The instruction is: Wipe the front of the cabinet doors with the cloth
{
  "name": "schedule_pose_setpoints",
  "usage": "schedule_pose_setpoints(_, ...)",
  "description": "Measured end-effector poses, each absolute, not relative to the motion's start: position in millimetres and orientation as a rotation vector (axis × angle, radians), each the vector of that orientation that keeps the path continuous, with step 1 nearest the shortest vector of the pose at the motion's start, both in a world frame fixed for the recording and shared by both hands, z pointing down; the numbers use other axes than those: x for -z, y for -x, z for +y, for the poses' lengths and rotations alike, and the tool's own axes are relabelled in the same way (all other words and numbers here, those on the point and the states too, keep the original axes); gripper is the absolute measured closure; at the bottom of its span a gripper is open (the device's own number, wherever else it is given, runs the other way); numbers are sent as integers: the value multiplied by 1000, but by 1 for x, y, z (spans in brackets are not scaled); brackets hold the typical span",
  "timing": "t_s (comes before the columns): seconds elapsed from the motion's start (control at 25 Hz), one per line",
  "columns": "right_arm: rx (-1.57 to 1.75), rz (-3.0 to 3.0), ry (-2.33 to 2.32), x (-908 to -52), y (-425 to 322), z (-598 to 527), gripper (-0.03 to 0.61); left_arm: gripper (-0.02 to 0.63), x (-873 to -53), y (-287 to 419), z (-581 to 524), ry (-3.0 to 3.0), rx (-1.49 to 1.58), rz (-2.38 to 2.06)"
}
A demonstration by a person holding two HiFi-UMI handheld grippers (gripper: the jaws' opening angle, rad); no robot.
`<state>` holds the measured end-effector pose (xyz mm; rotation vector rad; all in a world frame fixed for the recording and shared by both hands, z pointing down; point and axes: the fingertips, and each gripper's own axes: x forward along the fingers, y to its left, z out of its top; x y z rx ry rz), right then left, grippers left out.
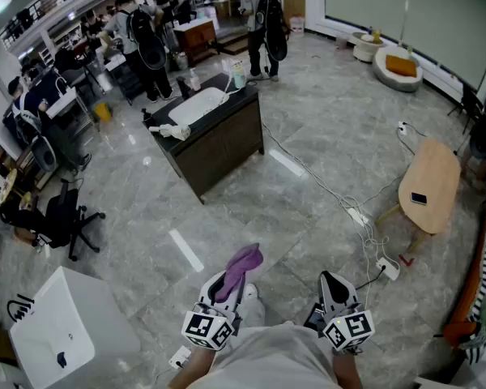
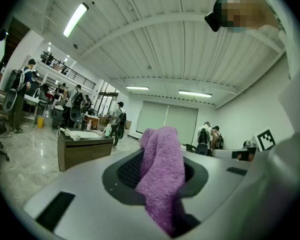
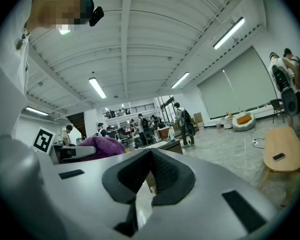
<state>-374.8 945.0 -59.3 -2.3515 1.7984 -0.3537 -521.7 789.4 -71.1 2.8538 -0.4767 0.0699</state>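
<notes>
A purple cloth point(image 1: 241, 266) point(image 2: 162, 176) is pinched in my left gripper point(image 1: 227, 286) point(image 2: 157, 171), which is shut on it close to my body. My right gripper point(image 1: 334, 288) point(image 3: 151, 176) is shut with nothing between its jaws, beside the left one. The purple cloth point(image 3: 97, 146) also shows at the left of the right gripper view. The dark cabinet point(image 1: 219, 144) point(image 2: 82, 151) with a white sink on top stands some way ahead across the floor, its doors facing me. Both grippers are far from it.
Several people with backpacks stand behind the cabinet point(image 1: 263, 14). A white box point(image 1: 61, 327) sits at lower left, a black office chair point(image 1: 61, 217) to the left. A wooden table point(image 1: 429, 186) and floor cables point(image 1: 360, 217) lie to the right.
</notes>
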Motion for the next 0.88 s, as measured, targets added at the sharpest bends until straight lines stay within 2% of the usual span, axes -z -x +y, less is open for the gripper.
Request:
schedule_pose_setpoints(0.4,349,1782,2371,59,374,973,554,514,89,518,812,-2873,21,-459)
schedule_pose_setpoints(0.88,470,1891,2279,51,373,884,552,514,72,528,731,-2786,-32,-589)
